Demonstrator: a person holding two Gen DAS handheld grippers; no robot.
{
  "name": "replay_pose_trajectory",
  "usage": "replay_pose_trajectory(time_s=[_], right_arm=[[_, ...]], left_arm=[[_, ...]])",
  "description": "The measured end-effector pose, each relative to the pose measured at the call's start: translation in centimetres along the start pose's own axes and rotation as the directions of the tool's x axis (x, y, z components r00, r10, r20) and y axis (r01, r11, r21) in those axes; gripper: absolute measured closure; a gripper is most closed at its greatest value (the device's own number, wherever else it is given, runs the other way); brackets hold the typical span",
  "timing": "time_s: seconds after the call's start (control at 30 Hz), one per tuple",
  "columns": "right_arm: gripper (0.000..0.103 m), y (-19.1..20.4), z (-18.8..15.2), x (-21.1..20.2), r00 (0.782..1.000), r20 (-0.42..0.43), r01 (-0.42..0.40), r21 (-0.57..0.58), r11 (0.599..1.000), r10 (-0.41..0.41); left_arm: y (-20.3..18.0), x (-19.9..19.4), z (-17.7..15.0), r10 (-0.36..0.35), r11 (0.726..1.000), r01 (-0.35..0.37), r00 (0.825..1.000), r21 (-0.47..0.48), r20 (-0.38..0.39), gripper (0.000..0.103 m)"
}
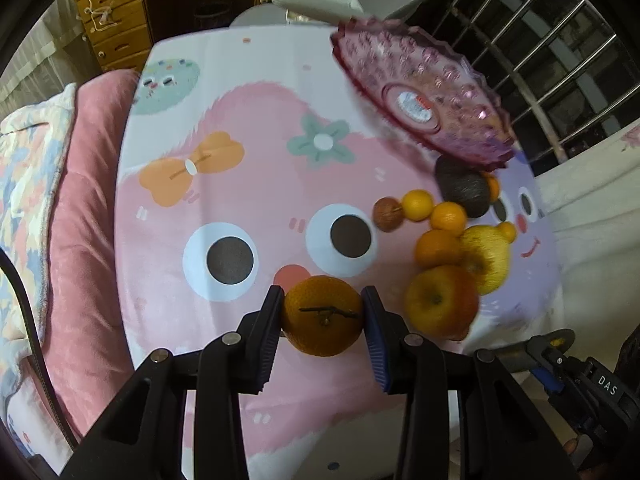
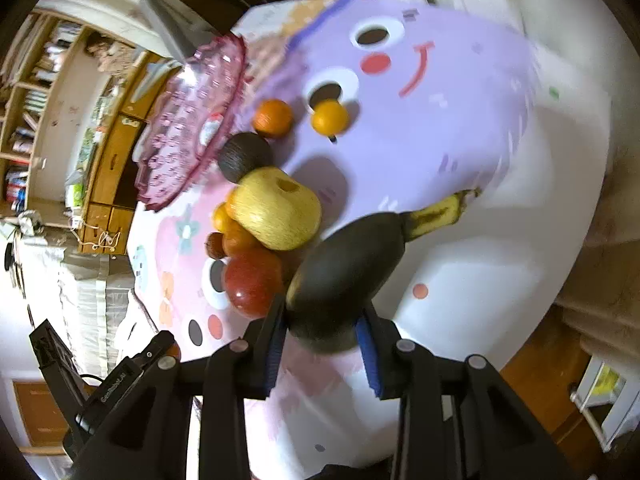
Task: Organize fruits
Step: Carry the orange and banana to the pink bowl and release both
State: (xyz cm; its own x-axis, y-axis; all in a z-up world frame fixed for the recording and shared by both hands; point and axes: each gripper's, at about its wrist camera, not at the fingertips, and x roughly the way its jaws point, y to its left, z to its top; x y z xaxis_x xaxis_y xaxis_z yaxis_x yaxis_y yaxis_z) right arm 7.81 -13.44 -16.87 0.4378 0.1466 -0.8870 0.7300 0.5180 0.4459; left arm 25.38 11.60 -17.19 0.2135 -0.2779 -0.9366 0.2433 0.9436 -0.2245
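The orange [image 1: 323, 316] you hold is firm and round, gripped across its middle by your left gripper [image 1: 323, 316], above the near edge of the tablecloth [image 1: 240, 184]. The overripe banana [image 2: 344, 268] looks soft and bruisable; your right gripper [image 2: 322, 320] clamps its fat end. Remaining fruits cluster along the cloth's right side beside the pink dish [image 1: 424, 92].
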Motion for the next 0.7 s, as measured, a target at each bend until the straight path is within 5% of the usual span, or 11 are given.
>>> replay_pose_trajectory(time_s=[0.3, 0.7], right_arm=[[0.070, 2.4, 2.7, -5.5, 0.994, 0.110, 0.021, -0.219, 0.976, 0.003], [0.070, 7.9, 9.6, -8.1, 0.987, 0.138, -0.001, -0.491, 0.871, 0.079]], left_arm=[[-1.7, -6.6, 1.3, 0.003, 1.000, 0.000, 0.994, -0.022, 0.113, 0.065], [-5.7, -9.6, 6.4, 0.032, 0.997, -0.017, 0.976, -0.074, 0.214, 0.065]])
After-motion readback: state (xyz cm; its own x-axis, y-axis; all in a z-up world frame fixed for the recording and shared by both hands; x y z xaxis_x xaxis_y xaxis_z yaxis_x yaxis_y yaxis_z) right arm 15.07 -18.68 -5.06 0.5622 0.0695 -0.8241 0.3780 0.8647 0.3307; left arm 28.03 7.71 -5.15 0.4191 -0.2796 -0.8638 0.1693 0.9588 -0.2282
